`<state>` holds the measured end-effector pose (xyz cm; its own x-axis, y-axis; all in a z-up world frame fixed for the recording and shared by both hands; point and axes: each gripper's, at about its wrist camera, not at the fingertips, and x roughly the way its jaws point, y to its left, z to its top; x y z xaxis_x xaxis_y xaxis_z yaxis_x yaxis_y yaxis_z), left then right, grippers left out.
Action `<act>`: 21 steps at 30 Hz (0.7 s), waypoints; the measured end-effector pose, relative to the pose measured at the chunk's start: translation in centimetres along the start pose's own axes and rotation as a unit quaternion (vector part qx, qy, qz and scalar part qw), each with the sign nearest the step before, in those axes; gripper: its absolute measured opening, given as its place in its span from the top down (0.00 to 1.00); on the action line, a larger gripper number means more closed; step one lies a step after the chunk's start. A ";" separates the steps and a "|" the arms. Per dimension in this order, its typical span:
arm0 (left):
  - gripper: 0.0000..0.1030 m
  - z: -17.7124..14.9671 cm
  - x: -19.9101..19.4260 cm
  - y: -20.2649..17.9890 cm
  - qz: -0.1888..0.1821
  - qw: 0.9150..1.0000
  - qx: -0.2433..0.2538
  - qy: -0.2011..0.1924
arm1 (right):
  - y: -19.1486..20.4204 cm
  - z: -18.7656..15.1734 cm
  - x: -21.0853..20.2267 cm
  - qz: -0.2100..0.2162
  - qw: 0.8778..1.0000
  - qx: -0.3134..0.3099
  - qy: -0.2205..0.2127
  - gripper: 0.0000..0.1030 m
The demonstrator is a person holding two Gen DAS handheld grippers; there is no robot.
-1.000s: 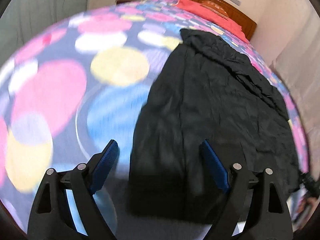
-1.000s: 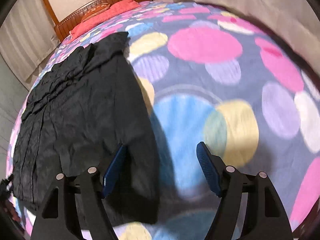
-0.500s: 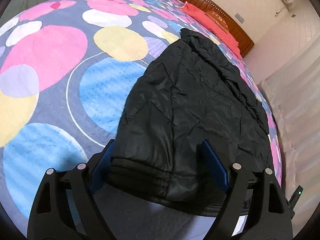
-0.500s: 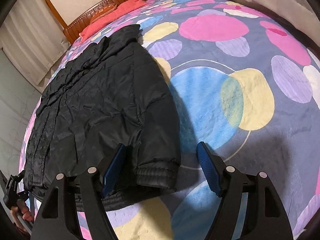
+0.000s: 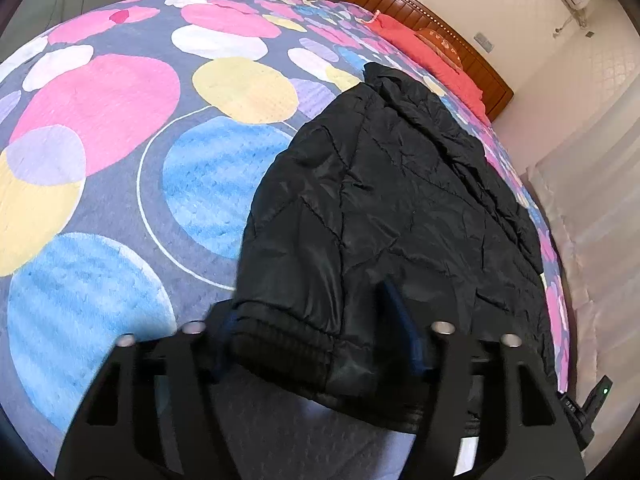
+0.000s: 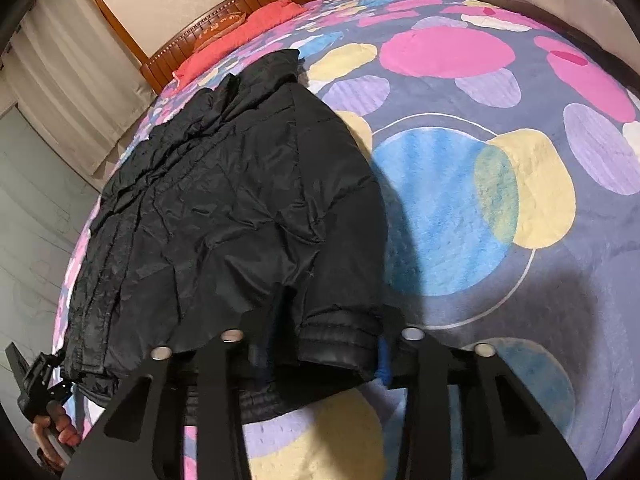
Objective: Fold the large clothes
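1. The left gripper (image 5: 316, 332) has just been closing and now pinches the ribbed hem at one near corner of the black jacket (image 5: 400, 208). Gripping the thick edge band likely gives a firmer hold than the slippery quilted shell.
2. The right gripper (image 6: 324, 344) has also just been closing and clamps the hem (image 6: 340, 348) at the jacket's other near corner. Holding both corners should let the bottom edge rise evenly for a fold.
3. Beyond the hem, the jacket lies flat on the bed (image 5: 120, 160), spread lengthwise on the spotted blanket (image 6: 460, 208). This keeps its body smooth, so the lower part can be carried over the upper part.
4. At the jacket's far end, the collar (image 6: 280, 64) points toward the red pillow (image 6: 240, 36) and wooden headboard (image 5: 440, 32). It is probably the target line for the lifted hem.
5. To the jacket's side away from the curtains, the blanket is bare, leaving room to work.
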<state>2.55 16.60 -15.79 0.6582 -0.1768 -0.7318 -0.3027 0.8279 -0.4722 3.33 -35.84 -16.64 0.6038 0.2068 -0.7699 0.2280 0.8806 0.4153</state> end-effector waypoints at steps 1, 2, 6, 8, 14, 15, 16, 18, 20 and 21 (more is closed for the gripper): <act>0.59 0.0 -0.1 0.1 -0.006 1.000 -0.005 -0.001 | 0.1 0.0 -0.1 0.001 1.000 0.000 -0.002 0.73; 0.66 0.0 -0.3 0.1 -0.006 1.000 -0.008 -0.006 | 0.2 -0.1 -0.2 0.003 1.000 0.000 -0.006 0.74; 0.84 0.0 -1.3 0.5 -0.014 0.999 -0.018 -0.024 | 0.2 0.0 -0.9 0.017 1.000 0.003 -0.014 0.83; 0.85 0.1 -1.9 0.5 -0.019 0.999 -0.021 -0.032 | 0.1 0.0 -1.3 0.025 1.000 0.007 -0.017 0.84; 0.87 -0.2 -3.5 -0.2 -0.018 0.999 0.005 -0.045 | 0.4 -0.1 -2.7 0.040 0.999 0.010 -0.025 0.86; 0.87 -0.2 -3.8 -0.2 -0.020 0.999 0.006 -0.044 | 0.5 -0.1 -2.9 0.041 0.999 0.008 -0.026 0.86; 0.87 -0.2 -4.0 -0.2 -0.021 0.999 0.007 -0.045 | 0.6 -0.1 -3.1 0.042 0.999 0.007 -0.027 0.86; 0.87 -0.3 -4.5 -0.2 -0.023 0.999 0.007 -0.043 | 0.8 -0.2 -3.4 0.046 0.999 0.006 -0.027 0.86; 0.87 -0.4 -4.9 0.0 -0.027 0.999 0.006 -0.042 | 0.7 -0.4 -3.8 0.054 0.998 0.008 -0.027 0.86; 0.87 -0.4 -5.0 0.1 -0.027 0.999 0.005 -0.041 | 0.6 -0.3 -3.8 0.056 0.998 0.009 -0.026 0.86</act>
<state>-1.07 17.35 -12.37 0.7275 -0.1787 -0.6625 -0.2575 0.8239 -0.5049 0.97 -35.96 -13.59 0.6655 0.2796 -0.6920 0.1703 0.8458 0.5055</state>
